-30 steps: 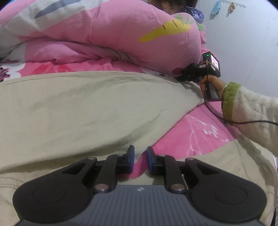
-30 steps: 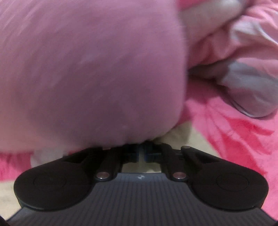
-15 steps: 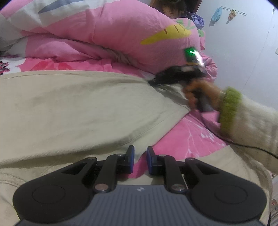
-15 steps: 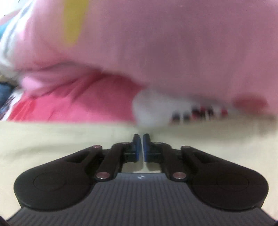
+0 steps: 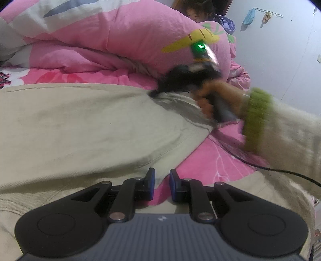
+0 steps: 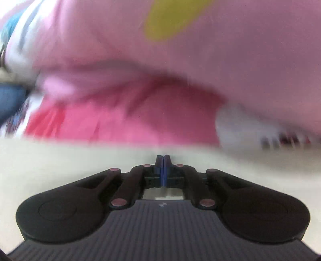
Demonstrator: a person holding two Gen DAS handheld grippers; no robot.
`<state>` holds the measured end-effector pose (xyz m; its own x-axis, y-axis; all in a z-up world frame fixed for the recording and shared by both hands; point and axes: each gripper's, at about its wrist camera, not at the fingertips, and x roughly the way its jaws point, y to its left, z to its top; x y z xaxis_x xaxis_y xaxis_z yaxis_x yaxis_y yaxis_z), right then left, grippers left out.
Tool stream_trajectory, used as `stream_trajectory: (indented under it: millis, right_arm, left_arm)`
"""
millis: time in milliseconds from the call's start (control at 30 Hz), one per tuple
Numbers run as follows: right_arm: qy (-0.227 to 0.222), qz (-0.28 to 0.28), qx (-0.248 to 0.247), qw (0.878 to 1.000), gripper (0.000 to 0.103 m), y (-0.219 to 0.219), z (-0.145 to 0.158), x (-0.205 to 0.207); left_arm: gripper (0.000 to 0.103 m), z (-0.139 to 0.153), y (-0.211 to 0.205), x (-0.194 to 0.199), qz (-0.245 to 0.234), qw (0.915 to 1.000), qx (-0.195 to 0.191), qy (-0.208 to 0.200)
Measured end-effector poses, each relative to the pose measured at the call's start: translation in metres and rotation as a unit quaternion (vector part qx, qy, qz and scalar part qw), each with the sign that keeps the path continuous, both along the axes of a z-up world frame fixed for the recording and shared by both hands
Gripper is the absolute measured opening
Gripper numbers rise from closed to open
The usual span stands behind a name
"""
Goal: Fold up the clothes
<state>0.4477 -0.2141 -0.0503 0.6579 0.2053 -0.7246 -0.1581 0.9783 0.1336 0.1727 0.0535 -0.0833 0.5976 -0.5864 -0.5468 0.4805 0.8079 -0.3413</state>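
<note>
A: Left black two-finger gripper w/ blue pads [image 5: 161,185]?
B: Spread apart, nothing between; low over near edge of wide beige cotton garment [image 5: 80,128].
A: Right black gripper [image 6: 163,160]?
B: Pads pressed together. Seen from left cam [image 5: 155,93], tips at garment's far corner; pinching cloth or not, can't tell, too blurred. Gripped by hand [image 5: 212,96] in cream fleece sleeve w/ green cuff [image 5: 254,120].
A: Containers?
B: None seen.
A: Surface, room?
B: Garment spread over pink floral bedsheet [image 5: 212,160]. Bunched pink quilt w/ yellow print [image 5: 130,36] behind. Pale wall [image 5: 280,50] w/ hook rack [image 5: 268,13].
</note>
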Motion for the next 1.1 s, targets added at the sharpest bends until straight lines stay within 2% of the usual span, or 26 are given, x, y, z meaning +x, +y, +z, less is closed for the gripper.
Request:
stream_trajectory:
  millis: [100, 167, 233, 300, 367, 433, 500, 567, 600, 633, 700, 800, 933, 1100]
  right_arm:
    - [-0.001, -0.026, 0.003, 1.0, 0.002, 0.004, 0.014, 0.012]
    - [-0.013, 0.011, 0.016, 1.0, 0.006, 0.015, 0.033, -0.009]
    - [0.001, 0.062, 0.035, 0.997, 0.006, 0.031, 0.044, -0.034]
    - [0.038, 0.105, 0.02, 0.994, 0.008, 0.056, 0.034, -0.042]
    - [0.059, 0.12, -0.014, 0.991, 0.008, 0.081, 0.014, -0.034]
    - [0.041, 0.116, -0.022, 0.992, 0.006, 0.101, 0.006, -0.015]
    - [0.024, 0.082, -0.007, 0.996, 0.005, 0.111, 0.009, 0.008]
    - [0.028, 0.047, 0.006, 0.998, 0.005, 0.114, 0.013, 0.022]
    - [0.025, 0.036, 0.009, 0.999, 0.006, 0.113, 0.019, 0.022]
    - [0.014, 0.036, 0.01, 0.999, 0.009, 0.111, 0.029, 0.011]
    - [-0.009, 0.053, 0.024, 0.998, 0.011, 0.104, 0.049, -0.031]
    - [-0.025, 0.066, 0.051, 0.996, 0.019, 0.068, 0.079, -0.096]
    - [-0.021, 0.07, 0.042, 0.996, 0.021, 0.054, 0.083, -0.168]
    - [0.015, 0.125, 0.052, 0.991, 0.021, 0.088, 0.056, -0.213]
  left_arm:
    - [0.017, 0.0, 0.001, 0.001, 0.0, 1.0, -0.004, 0.002]
    - [0.017, 0.0, 0.001, 0.001, 0.0, 1.0, -0.004, 0.002]
    - [0.018, 0.0, 0.001, 0.0, -0.001, 1.0, -0.004, 0.002]
    - [0.018, 0.0, 0.001, 0.0, -0.001, 1.0, -0.006, 0.002]
    - [0.018, 0.001, 0.001, 0.0, -0.001, 1.0, -0.005, 0.001]
    - [0.018, 0.001, 0.0, 0.0, -0.001, 1.0, -0.005, 0.0]
    - [0.02, 0.001, 0.002, 0.001, -0.002, 0.9999, -0.011, 0.001]
    - [0.027, 0.001, 0.006, 0.001, -0.006, 0.9995, -0.031, 0.003]
    - [0.036, 0.002, 0.008, 0.001, -0.006, 0.9991, -0.042, 0.001]
    - [0.049, 0.004, 0.011, -0.002, -0.006, 0.9986, -0.052, -0.007]
    - [0.062, 0.011, 0.017, -0.009, -0.006, 0.9968, -0.074, -0.028]
    - [0.066, 0.021, 0.028, -0.019, -0.01, 0.9931, -0.11, -0.04]
    - [0.067, 0.044, 0.053, -0.024, 0.013, 0.9898, -0.141, -0.019]
    - [0.068, 0.068, 0.091, -0.054, 0.071, 0.9909, -0.114, -0.015]
